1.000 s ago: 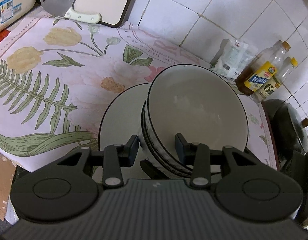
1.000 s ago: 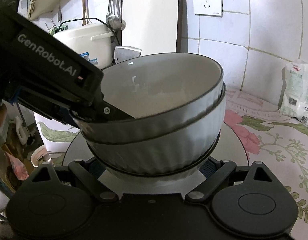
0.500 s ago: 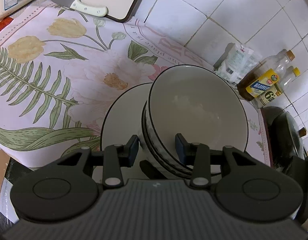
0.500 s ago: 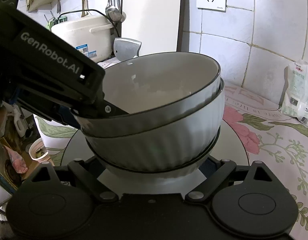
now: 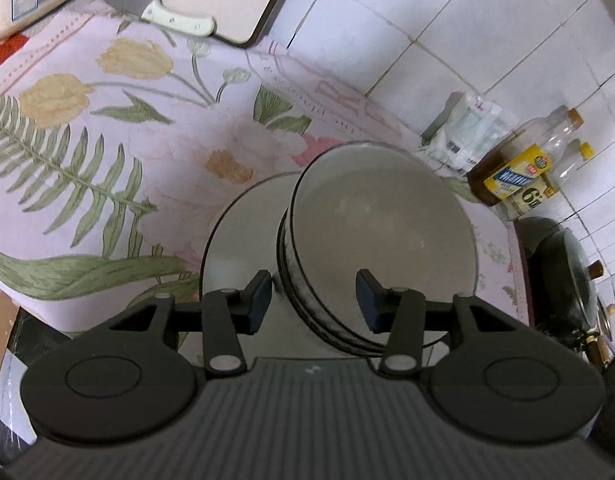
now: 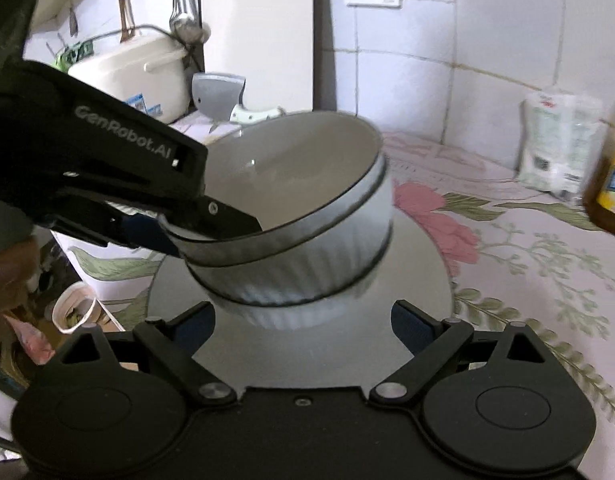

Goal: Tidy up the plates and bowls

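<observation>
Two white ribbed ceramic bowls [image 6: 307,236] with dark rims are sitting nested on a round grey plate [image 6: 419,280] on the floral-clothed desk [image 5: 107,160], leaning over toward the left. Working left to right, the left tongs [image 5: 313,294] are standing wide with the bowls' near rim between their blue pads [image 5: 259,294], gripping nothing as far as I can tell, while the right tongs [image 6: 301,328] are gaping wide just in front of the stack, also empty. To finish well, I judge both should be easing straight back slowly, so no pad is catching a rim and tipping the stack.
</observation>
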Demonstrator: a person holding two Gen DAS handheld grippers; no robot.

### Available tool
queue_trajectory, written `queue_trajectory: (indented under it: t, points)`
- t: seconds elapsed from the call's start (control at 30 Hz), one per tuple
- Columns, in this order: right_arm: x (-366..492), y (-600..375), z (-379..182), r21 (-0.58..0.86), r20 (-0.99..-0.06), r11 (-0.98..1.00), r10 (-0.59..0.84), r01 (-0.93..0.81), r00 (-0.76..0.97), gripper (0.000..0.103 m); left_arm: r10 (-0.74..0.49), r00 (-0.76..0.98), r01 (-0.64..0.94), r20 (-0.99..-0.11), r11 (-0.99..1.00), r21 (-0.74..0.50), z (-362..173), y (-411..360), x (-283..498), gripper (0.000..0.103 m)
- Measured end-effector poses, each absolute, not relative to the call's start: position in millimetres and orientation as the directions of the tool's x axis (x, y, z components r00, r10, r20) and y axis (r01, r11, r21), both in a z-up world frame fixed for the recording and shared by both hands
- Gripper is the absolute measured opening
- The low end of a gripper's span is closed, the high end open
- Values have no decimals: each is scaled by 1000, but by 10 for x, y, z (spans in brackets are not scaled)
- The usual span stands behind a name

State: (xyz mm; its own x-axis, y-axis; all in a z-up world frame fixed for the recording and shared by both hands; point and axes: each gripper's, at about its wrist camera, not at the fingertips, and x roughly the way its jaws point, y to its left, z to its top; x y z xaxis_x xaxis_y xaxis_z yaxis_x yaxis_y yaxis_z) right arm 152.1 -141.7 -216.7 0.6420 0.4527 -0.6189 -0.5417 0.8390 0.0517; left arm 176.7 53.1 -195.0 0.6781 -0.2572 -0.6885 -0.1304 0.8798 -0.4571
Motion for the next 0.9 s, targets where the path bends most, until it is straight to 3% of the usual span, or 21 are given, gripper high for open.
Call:
queue_trajectory:
  t: [0.53,0.77,0.9]
  points:
    - [956,-1982,-1413,14,-582,946,272,-325,766,97,-237,736,52,-634,954,-297,-1277,386,1102,55]
    - [680,-2185,-1028,-48,-581,982,120,-182,805,99,-200,747,72,-634,972,-222,-948,300,708,66]
    - [488,-2288,-819,-31,-573,989,101,-145,813,99,-163,741,72,-651,984,-165,-826,248,548,82]
